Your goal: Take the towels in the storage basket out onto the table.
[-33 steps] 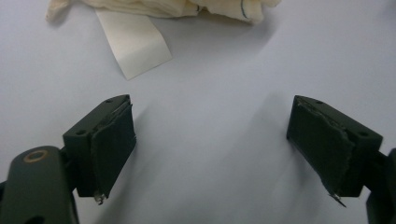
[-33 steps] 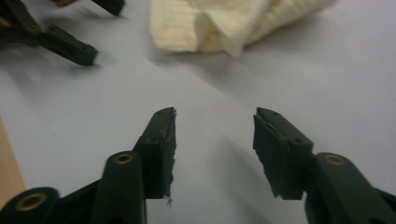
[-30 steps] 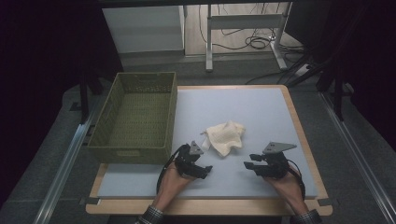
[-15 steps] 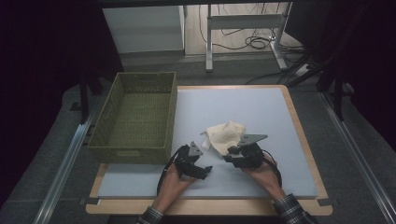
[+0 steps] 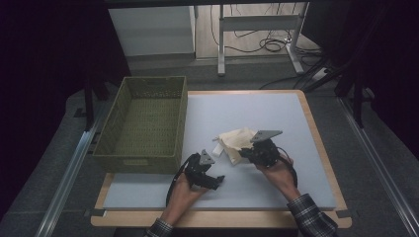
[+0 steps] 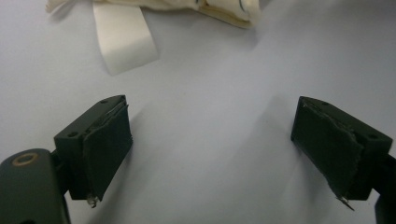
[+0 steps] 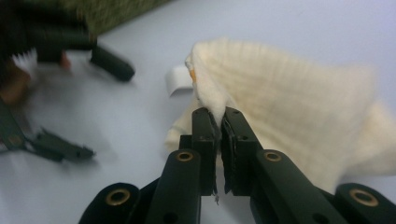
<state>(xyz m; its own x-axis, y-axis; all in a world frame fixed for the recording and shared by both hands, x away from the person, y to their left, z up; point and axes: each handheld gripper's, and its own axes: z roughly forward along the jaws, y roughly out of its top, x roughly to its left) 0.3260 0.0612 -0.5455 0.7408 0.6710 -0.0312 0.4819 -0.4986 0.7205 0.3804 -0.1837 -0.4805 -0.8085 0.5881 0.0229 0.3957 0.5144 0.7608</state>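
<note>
- cream cloth (image 5: 236, 143) lies crumpled on the pale blue mat (image 5: 257, 113), a little right of the mat's middle and near its front half; in the right gripper view the cloth (image 7: 280, 116) looks knitted and ribbed.
- a white tag or strip (image 5: 217, 149) comes out from the left edge of the cloth and lies flat on the mat; in the left gripper view the strip (image 6: 123, 39) is at the top, well ahead of the jaws.
- right gripper (image 5: 247, 154) is at the front right edge of the cloth, and its grey three-cornered plate is on top of it.
- in the right gripper view the right gripper (image 7: 219, 119) has its two black jaws clenched on a raised fold of the cloth — the jaws have just been closing, and the fabric is pinched between the pads.
- the pinched fold stands up from the mat, while the rest of the cloth spreads to the right and back.
- left gripper (image 5: 217, 180) rests low on the mat, in front and left of the cloth, apart from it.
- in the left gripper view the left gripper (image 6: 210, 149) is released — its jaws stand wide with bare mat between them.
- green woven basket (image 5: 143, 123) stands at the left side of the mat, apart from the cloth.
</note>
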